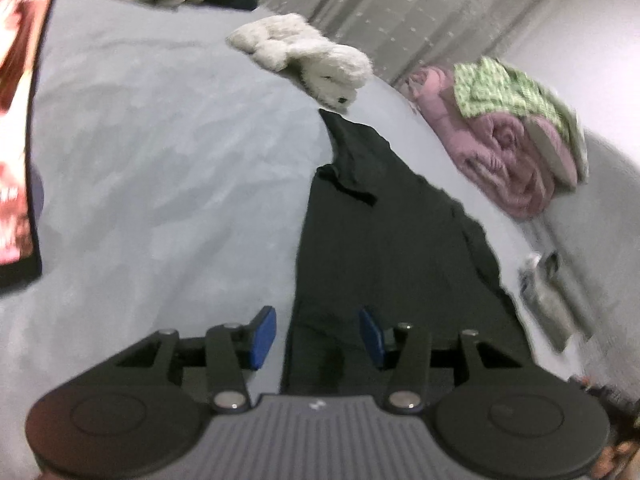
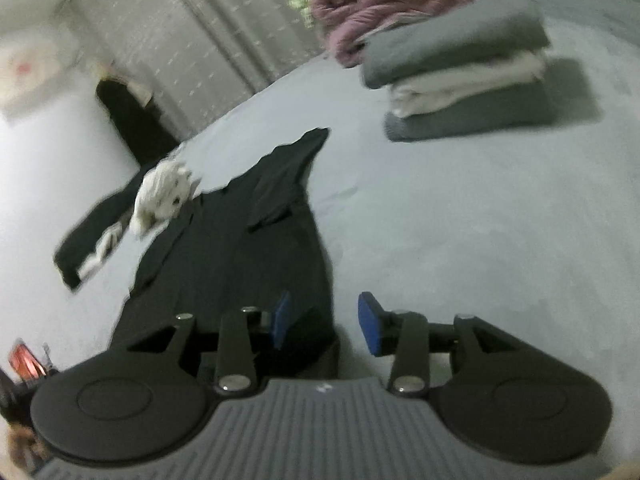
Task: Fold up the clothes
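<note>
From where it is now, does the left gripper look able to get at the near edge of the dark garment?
Probably yes. The left gripper is open, and the dark garment lies flat on the bed with its near edge running between the fingers. Nothing lies between them.

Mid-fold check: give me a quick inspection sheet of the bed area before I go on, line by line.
Surface: pale grey bedsheet, lightly wrinkled.
Job's things: dark garment spread lengthwise on the sheet, far end bunched; folded stack of grey and white items lies apart from it.
Clutter: white plush toy at the garment's far end; pink blanket with a green checked cloth on top.
Grippers: left gripper open, straddling the garment's near left edge; right gripper open over its near right edge; neither holds cloth.
Cables: nothing seen.
Surroundings: patterned curtain, white wall; picture is blurred.
</note>
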Demonstrator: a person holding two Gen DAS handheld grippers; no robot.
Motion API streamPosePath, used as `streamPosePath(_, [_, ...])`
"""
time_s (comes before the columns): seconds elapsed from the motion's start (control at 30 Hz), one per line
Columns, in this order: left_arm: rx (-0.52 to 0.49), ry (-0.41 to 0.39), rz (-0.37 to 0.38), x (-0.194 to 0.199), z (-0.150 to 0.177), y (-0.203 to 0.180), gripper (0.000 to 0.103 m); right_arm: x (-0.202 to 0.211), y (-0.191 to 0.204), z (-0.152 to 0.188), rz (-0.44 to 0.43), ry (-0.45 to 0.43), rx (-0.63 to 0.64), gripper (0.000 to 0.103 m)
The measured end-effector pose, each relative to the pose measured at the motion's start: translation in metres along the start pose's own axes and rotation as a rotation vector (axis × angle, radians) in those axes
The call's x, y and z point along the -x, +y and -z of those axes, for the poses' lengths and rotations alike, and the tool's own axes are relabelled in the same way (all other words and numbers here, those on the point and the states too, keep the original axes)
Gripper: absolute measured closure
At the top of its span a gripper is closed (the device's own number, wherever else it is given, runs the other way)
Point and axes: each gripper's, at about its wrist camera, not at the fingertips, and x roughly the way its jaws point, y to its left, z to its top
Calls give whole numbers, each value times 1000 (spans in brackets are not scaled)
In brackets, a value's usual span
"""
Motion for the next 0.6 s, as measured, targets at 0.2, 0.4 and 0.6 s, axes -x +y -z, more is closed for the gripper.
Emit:
streamPosePath(0.2, [-240,-15,-105,-9,10,-24,57,-17,21,12,80,56,202,61])
streamPosePath(0.4, [-325,-39,-161,-12,15,-35,66,-31,30,21,165,50,310,61])
streamPosePath(0.6, [-385,-72,-169,-7,24,-41,89,-38,40,27,187,19,369,96])
